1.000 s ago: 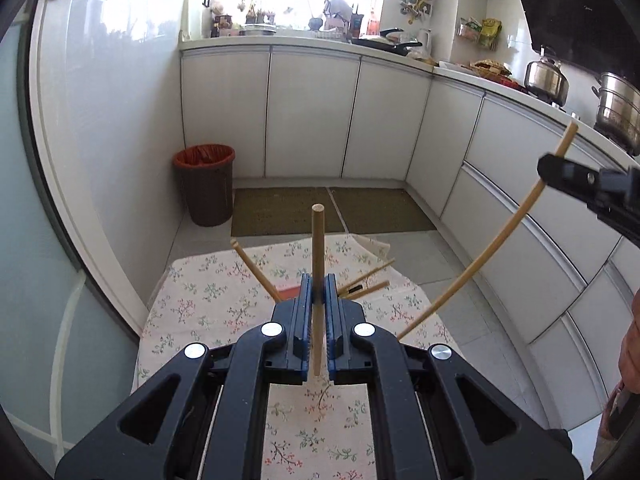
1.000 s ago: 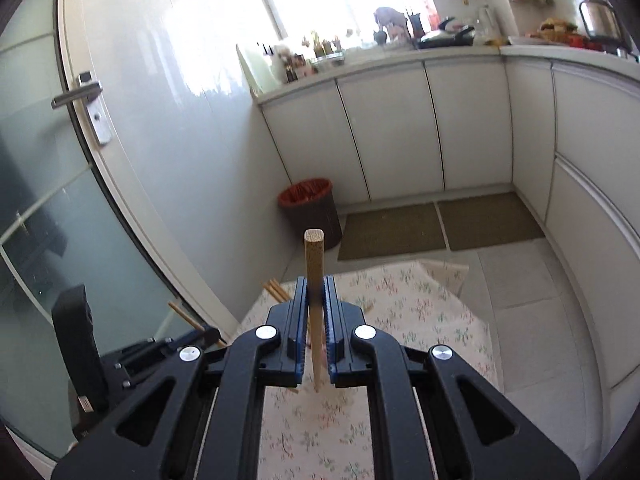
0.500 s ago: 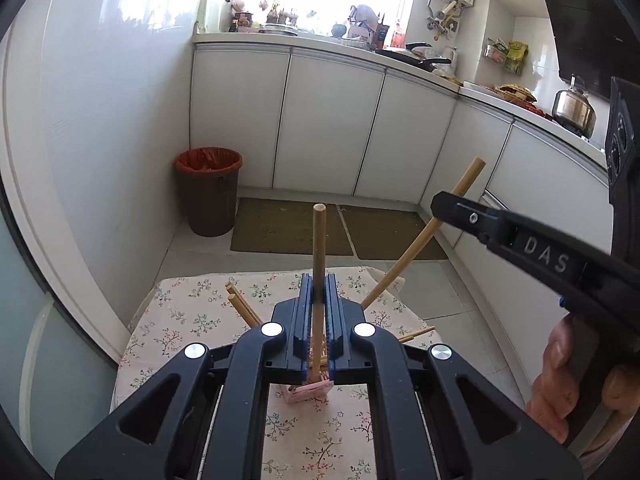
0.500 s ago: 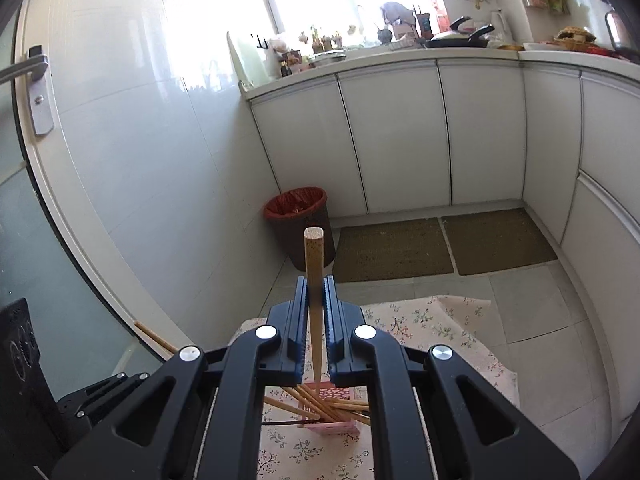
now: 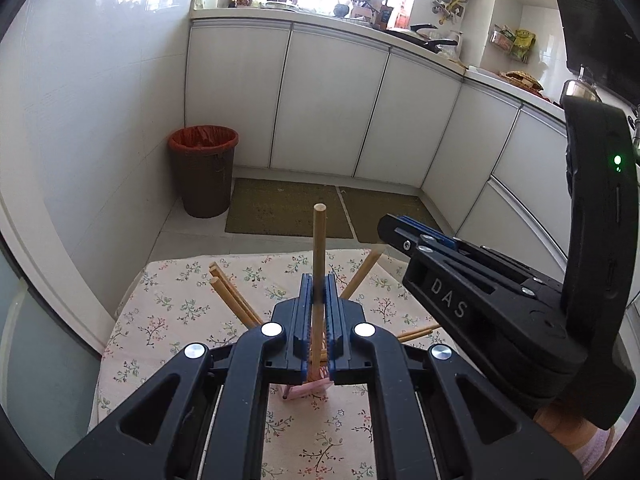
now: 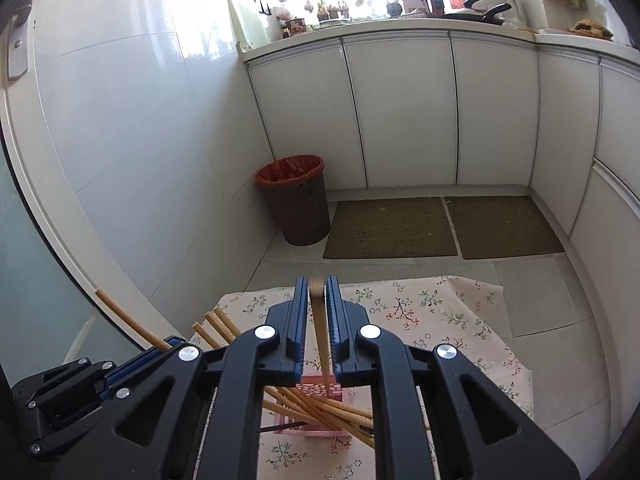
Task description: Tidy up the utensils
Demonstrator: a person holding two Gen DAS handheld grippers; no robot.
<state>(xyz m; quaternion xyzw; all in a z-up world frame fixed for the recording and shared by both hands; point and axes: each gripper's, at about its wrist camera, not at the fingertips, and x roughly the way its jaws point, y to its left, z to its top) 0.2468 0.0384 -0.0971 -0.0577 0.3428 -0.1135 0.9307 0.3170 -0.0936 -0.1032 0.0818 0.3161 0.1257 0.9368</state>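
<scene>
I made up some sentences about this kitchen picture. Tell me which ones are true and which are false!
1. The bin has a red liner. True.
2. The tablecloth is plain blue. False: it is pale with small flowers.
3. The left gripper holds a wooden chopstick upright. True.
4. The pink holder is empty. False: several chopsticks lean in it.
5. The right gripper has a spoon between its jaws. False: a chopstick is there, and the jaws have just been opening.

Legible text: one item only. White capitals "DAS" stand on the black side of the right hand-held gripper (image 5: 404, 240), seen in the left wrist view. Right wrist view: nothing readable; labels on far jars too small.
</scene>
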